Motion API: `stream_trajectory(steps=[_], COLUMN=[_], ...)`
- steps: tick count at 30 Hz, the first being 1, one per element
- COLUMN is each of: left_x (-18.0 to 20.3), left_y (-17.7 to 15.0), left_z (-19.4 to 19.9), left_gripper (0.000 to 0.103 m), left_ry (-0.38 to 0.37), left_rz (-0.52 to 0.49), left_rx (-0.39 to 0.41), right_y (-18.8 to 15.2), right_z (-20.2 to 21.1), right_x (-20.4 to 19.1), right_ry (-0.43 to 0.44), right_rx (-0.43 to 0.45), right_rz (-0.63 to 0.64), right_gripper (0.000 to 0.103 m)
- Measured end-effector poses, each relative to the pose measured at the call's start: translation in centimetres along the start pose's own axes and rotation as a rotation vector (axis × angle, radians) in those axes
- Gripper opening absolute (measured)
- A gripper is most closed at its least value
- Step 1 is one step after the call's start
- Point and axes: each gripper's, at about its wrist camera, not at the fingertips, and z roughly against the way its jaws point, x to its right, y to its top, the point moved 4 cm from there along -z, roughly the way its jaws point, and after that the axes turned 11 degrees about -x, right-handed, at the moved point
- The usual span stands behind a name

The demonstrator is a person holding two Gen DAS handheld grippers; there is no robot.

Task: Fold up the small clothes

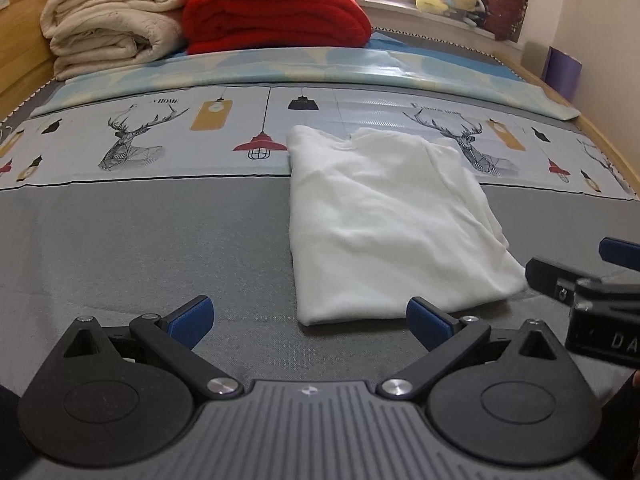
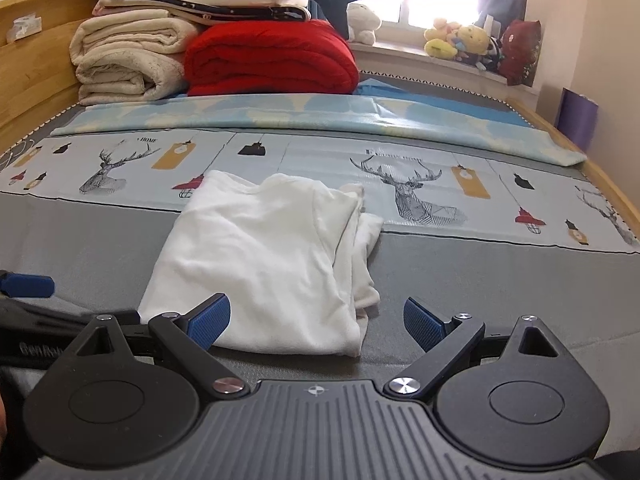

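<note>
A white garment (image 1: pixel 384 220) lies folded lengthwise on the grey bed cover, its far end on the printed sheet. It also shows in the right wrist view (image 2: pixel 264 264). My left gripper (image 1: pixel 308 322) is open and empty, just in front of the garment's near edge, toward its left corner. My right gripper (image 2: pixel 316 322) is open and empty, at the garment's near right corner. The right gripper also shows at the right edge of the left wrist view (image 1: pixel 588 280). The left gripper's blue fingertip (image 2: pixel 28 286) shows at the left of the right wrist view.
Folded cream blankets (image 1: pixel 112 20) and a red blanket (image 1: pixel 276 12) are stacked at the bed's far end. A light blue mat (image 1: pixel 320 72) lies across the bed. Plush toys (image 2: pixel 460 40) sit on the windowsill. A wooden bed frame (image 2: pixel 36 72) runs along the left.
</note>
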Motion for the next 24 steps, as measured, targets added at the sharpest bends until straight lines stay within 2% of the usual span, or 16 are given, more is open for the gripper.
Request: stream_trajectory(steps=[6,24], left_x=[0.66,0.68], left_y=[-0.18,-0.22], left_z=[0.16,0.09], left_gripper=[0.103,0.103], left_ry=[0.001,-0.007], left_rz=[-0.032,-0.036], left_rx=[0.009,0.006], right_y=[-0.16,-0.14], right_z=[0.09,0.09], right_x=[-0.77,-0.54], right_ry=[0.008,0.018], right_rx=[0.001,-0.005], right_rz=[0.038,0.024], right_gripper=[0.094,0.094])
